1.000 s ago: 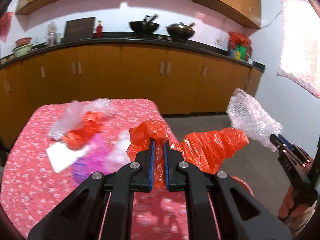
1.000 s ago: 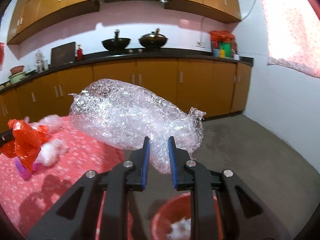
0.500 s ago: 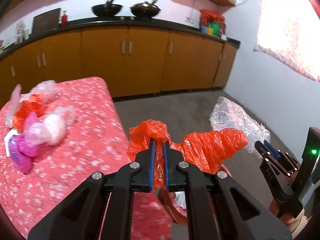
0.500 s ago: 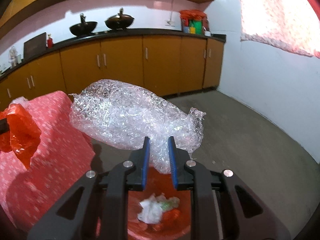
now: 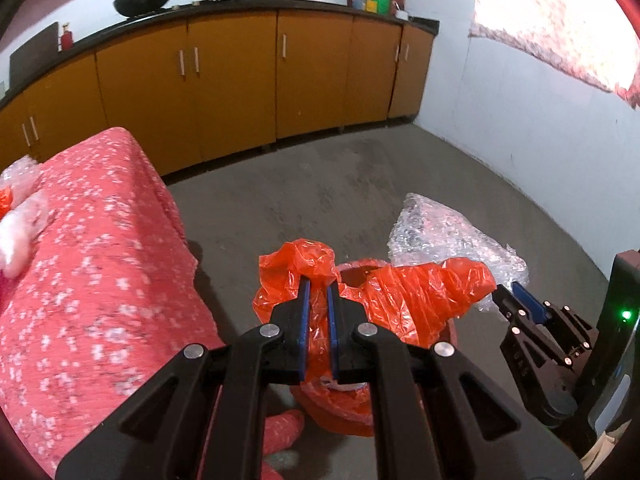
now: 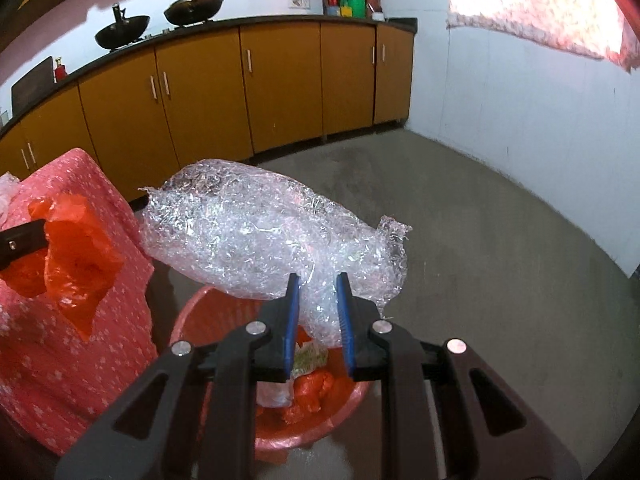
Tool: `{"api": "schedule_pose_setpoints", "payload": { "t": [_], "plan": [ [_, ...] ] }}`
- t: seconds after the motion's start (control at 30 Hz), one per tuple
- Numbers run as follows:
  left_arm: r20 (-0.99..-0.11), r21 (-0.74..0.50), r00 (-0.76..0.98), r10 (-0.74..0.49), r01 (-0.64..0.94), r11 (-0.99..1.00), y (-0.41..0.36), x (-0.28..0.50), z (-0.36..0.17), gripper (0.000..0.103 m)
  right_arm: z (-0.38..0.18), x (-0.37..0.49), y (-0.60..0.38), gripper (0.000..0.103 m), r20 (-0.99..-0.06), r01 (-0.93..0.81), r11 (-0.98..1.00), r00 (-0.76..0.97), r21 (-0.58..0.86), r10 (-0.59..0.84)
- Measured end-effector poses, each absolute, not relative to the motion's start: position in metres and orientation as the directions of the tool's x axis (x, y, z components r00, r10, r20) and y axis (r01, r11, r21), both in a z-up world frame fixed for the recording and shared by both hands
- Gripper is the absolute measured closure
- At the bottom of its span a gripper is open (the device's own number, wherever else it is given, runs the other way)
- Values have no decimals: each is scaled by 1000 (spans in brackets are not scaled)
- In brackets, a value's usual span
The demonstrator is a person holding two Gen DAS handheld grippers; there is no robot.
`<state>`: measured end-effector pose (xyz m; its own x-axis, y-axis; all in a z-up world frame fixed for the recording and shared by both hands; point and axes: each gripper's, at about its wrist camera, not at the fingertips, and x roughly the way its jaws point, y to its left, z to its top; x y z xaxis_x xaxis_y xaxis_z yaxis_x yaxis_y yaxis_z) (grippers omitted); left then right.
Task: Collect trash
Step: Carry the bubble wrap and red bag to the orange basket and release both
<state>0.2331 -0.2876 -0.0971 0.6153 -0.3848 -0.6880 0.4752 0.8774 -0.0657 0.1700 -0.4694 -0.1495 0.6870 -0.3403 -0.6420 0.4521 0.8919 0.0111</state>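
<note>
My left gripper (image 5: 318, 292) is shut on a crumpled orange plastic bag (image 5: 420, 292), which hangs above the red waste basket (image 5: 336, 408) on the floor. My right gripper (image 6: 318, 284) is shut on a big wad of clear bubble wrap (image 6: 256, 232), held over the same red basket (image 6: 208, 316), where paper and orange scraps lie inside. In the left wrist view the right gripper (image 5: 514, 292) shows at the right with the bubble wrap (image 5: 440, 232). In the right wrist view the orange bag (image 6: 76, 248) and a left finger show at the left.
A table under a red flowered cloth (image 5: 88, 264) stands left of the basket, with pink and clear plastic scraps (image 5: 20, 224) on it. Orange cabinets (image 5: 240, 80) with woks on the counter line the back. A white wall (image 6: 520, 120) closes the right; grey floor lies between.
Both grippers have swung right off the table and sunk toward the floor, carrying the orange bag and the bubble wrap to above the red basket. Neither grip has changed.
</note>
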Motion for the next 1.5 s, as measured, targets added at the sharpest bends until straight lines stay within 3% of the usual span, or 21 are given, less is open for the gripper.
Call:
{"api": "schedule_pose_setpoints", "payload": {
  "t": [0.57,0.93,1.0,1.23,1.5],
  "plan": [
    [-753,-27,565,-336,484,875,-320,251,-132,95,-191,191,-478,83,-724,433,899,640,65,-256],
    [-770,-42,545,-333,478,878,-331,258,-143,95,-210,197,-479,75,-749,402,907,639,127,-179],
    [-770,-46,541,-338,481,875,-332,261,-144,95,-209,195,-480,70,-746,403,907,640,120,-185],
    [-776,-56,526,-348,492,869,-340,264,-151,95,-208,181,-486,69,-737,428,901,632,73,-241],
    [-771,-78,520,-366,494,866,-342,262,-151,75,-200,173,-493,69,-723,460,886,629,52,-284]
  ]
}}
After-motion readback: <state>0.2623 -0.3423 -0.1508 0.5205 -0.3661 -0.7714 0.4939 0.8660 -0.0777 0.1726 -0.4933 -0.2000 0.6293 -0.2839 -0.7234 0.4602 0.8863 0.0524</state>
